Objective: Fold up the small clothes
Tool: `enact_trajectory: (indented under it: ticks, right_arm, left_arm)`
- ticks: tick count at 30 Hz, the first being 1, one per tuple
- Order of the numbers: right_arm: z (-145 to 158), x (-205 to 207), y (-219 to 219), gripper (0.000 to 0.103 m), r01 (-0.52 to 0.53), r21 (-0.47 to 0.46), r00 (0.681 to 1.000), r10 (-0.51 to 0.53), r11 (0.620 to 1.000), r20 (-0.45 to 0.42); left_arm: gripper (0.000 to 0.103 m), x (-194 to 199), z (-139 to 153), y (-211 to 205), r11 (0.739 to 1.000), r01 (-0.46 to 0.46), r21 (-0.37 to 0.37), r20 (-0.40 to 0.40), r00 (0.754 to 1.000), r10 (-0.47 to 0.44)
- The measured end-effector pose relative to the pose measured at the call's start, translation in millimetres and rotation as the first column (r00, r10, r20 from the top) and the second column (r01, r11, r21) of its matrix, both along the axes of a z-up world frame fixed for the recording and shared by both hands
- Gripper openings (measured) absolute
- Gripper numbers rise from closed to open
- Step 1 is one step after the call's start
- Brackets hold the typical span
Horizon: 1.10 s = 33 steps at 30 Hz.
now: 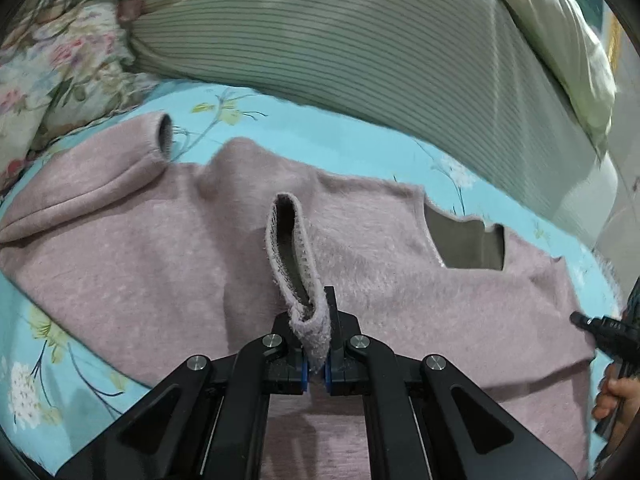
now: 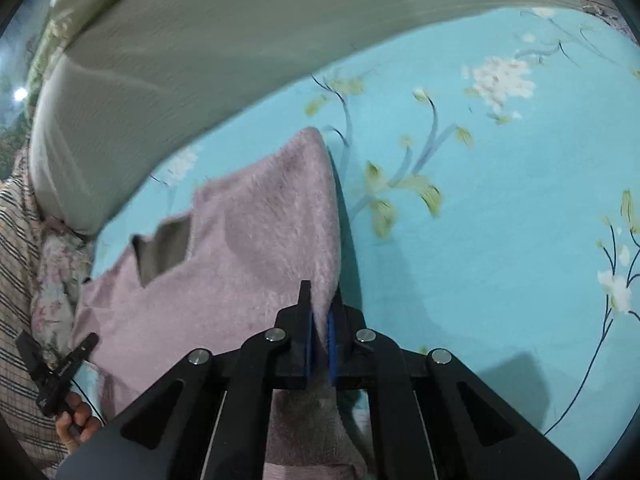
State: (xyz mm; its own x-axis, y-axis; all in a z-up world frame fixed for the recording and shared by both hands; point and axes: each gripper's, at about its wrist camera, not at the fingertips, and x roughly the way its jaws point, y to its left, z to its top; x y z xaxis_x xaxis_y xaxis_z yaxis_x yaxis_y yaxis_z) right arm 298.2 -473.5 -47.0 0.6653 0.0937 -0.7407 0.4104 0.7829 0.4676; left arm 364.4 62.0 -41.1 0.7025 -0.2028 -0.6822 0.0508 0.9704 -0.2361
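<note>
No legible text, label, brand, number or sign in either view. One candidate only: faint pale marks on the black body of the other gripper where it enters each frame's edge — right gripper (image 1: 612, 330) in the left wrist view, left gripper (image 2: 60, 372) in the right wrist view. Marks are too small and blurred to read as letters or digits. The pink sweater (image 1: 360, 240) shows no visible tag or print. The blue floral sheet (image 2: 480, 220) carries a flower pattern only, no writing. The grey striped cushion (image 1: 340, 40) bears plain ribbing, no lettering.
</note>
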Motion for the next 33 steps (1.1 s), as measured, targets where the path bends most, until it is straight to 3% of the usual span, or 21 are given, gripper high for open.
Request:
enact_trajectory:
  ticks: [2,3,6,9,11,13,15,18,19,21,22,25,27,29,33]
  right_arm:
    - [-2.4,-0.8,1.2,0.009,0.014,-0.024,0.999,-0.015,1.000,-0.030]
    - [6.8,-5.4,4.8,0.015,0.050,-0.087,0.998,-0.053,0.995,-0.028]
    - [33.2,-6.3,20.7,0.017,0.044,-0.188,0.998,-0.036,0.981,0.045]
    - [37.9,25.3,36.7,0.020,-0.101,-0.133,0.992,0.111,0.986,0.066]
    - [20.6,52.6,34.3,0.022,-0.131,-0.107,0.991,0.130,0.986,-0.012]
    - [7.9,64.1,20.7,0.016,-0.080,-0.138,0.996,0.073,0.987,-0.058]
    - [8.0,54.3,-2.7,0.008,0.018,-0.094,0.999,-0.021,0.995,-0.025]
    - [30.6,22.5,-3.5,0.018,0.137,-0.153,0.991,-0.136,0.979,0.015]
    - [36.1,12.4,0.9,0.029,0.123,-0.136,0.992,-0.119,0.983,0.042]
    - [43.0,-4.4,20.6,0.049,0.046,-0.084,0.996,-0.039,0.995,0.081]
    - [44.9,-9.7,33.0,0.054,0.018,-0.080,0.996,-0.011,0.997,0.087]
    - [45.1,-29.9,70.7,0.054,-0.091,-0.047,0.991,0.095,0.995,0.097]
    - [37.8,-41.6,93.4,0.054,-0.145,0.007,0.985,0.143,0.989,0.095]
    - [27.3,-51.0,114.0,0.054,-0.181,0.054,0.981,0.177,0.982,0.076]
    - [13.9,-54.9,140.7,0.054,-0.220,0.123,0.975,0.215,0.968,0.056]
  left_arm:
    - [0.003,3.5,-9.6,-6.6,1.000,0.008,0.023,-0.027,1.000,-0.007]
    - [0.003,4.5,-13.1,-6.8,1.000,0.011,0.022,-0.039,0.999,-0.010]
    - [0.004,1.6,-17.0,-5.1,0.999,0.027,0.023,-0.046,0.999,-0.026]
    - [0.004,-0.2,-19.0,-6.4,0.999,0.045,0.027,-0.051,0.998,-0.044]
    - [0.004,1.3,-19.9,-7.9,0.998,0.047,0.035,-0.058,0.997,-0.045]
    - [0.006,0.9,-20.4,-7.1,0.998,0.044,0.037,-0.063,0.997,-0.042]
    - [0.011,-0.3,-20.7,-0.1,0.999,0.030,0.032,-0.071,0.997,-0.028]
    - [0.014,-7.5,-16.3,22.1,0.999,-0.011,0.037,-0.067,0.998,0.014]
    - [0.014,-11.6,-12.9,31.6,0.998,-0.026,0.050,-0.055,0.998,0.029]
    - [0.021,-16.7,-6.2,48.1,0.997,-0.048,0.063,-0.037,0.998,0.051]
    - [0.022,-18.3,-2.7,56.0,0.995,-0.063,0.074,-0.030,0.997,0.066]
    - [0.042,-19.0,6.9,76.5,0.990,-0.100,0.105,-0.013,0.995,0.102]
    - [0.068,-15.9,13.6,89.8,0.983,-0.137,0.119,0.003,0.990,0.138]
    - [0.079,-8.8,16.8,97.5,0.981,-0.156,0.118,0.017,0.988,0.155]
    - [0.080,27.8,13.0,106.5,0.953,-0.201,0.227,0.006,0.979,0.205]
